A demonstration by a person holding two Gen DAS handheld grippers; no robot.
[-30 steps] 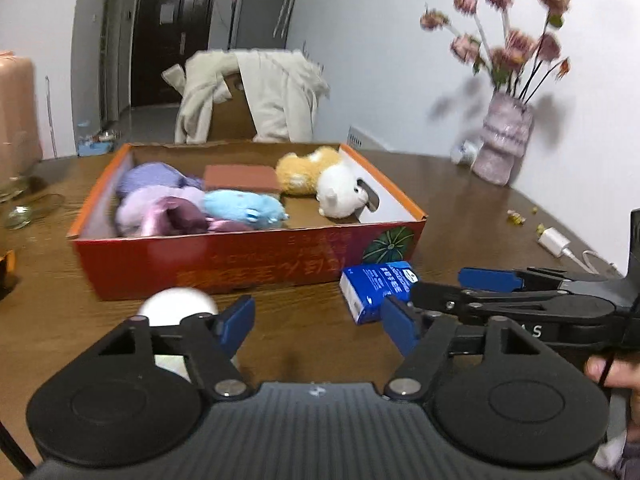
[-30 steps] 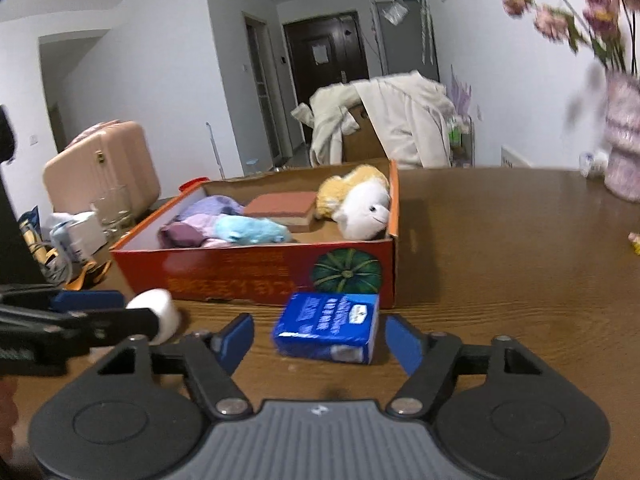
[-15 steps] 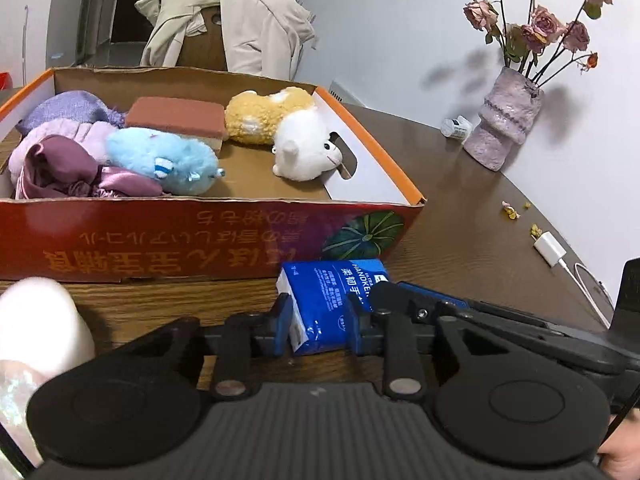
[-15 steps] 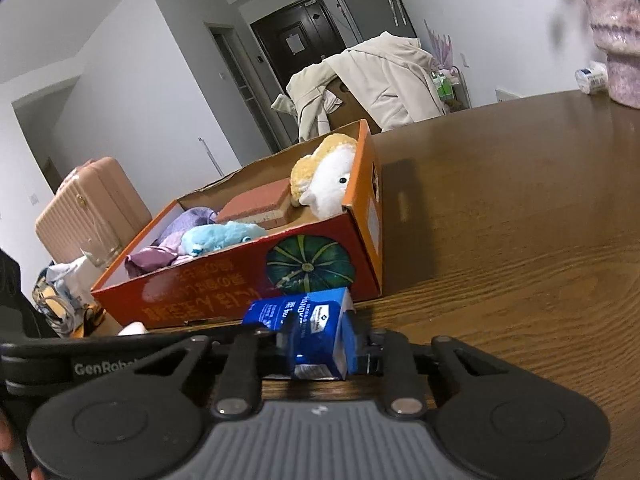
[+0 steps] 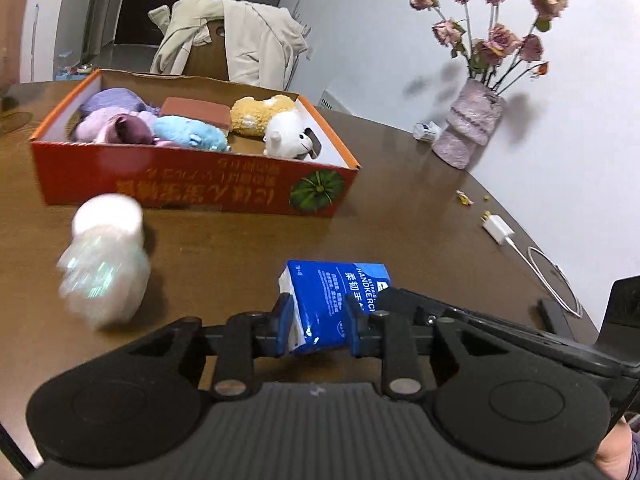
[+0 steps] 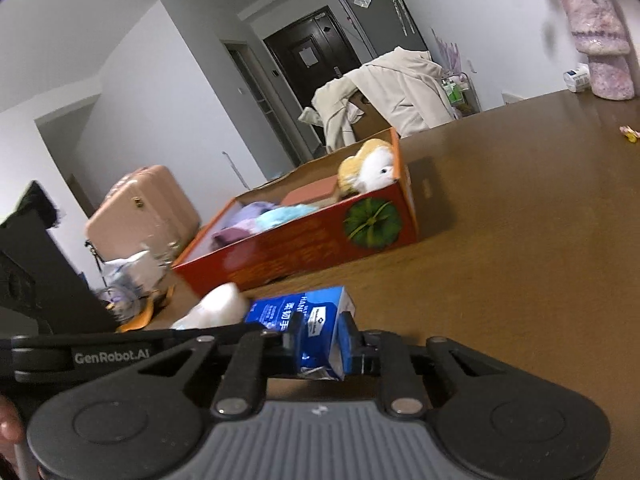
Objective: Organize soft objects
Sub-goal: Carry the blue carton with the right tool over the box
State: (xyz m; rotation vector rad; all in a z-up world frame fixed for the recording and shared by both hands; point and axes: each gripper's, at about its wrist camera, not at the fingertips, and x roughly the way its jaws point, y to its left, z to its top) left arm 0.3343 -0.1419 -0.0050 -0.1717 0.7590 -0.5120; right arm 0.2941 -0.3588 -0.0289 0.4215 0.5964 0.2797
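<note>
Left wrist view shows the left gripper [image 5: 318, 330] clenched on a blue tissue pack [image 5: 334, 306], with one finger pressed to each side of it. Right wrist view shows the right gripper [image 6: 320, 342] also clenched on the same pack [image 6: 308, 330], so both tools hold one soft thing together. The pack seems lifted a little above the wooden table [image 5: 248, 248], but this cannot be told for sure.

The red cardboard box [image 5: 192, 184] stands well apart, further along the table, and already holds plush toys, among them a white plush [image 5: 286, 140] near its right end. A white glittery soft object [image 5: 104, 256] lies on the table between the pack and the box, to the left of the pack.

To do this step well, the two grippers should probably move as one, at the same height and speed, so the thin wrapper is not twisted or torn. The pressure should stay gentle, because the pack is squeezed easily. It seems wise to carry it over the front wall of the box and lower it into the bare space beside the white plush before letting go.
</note>
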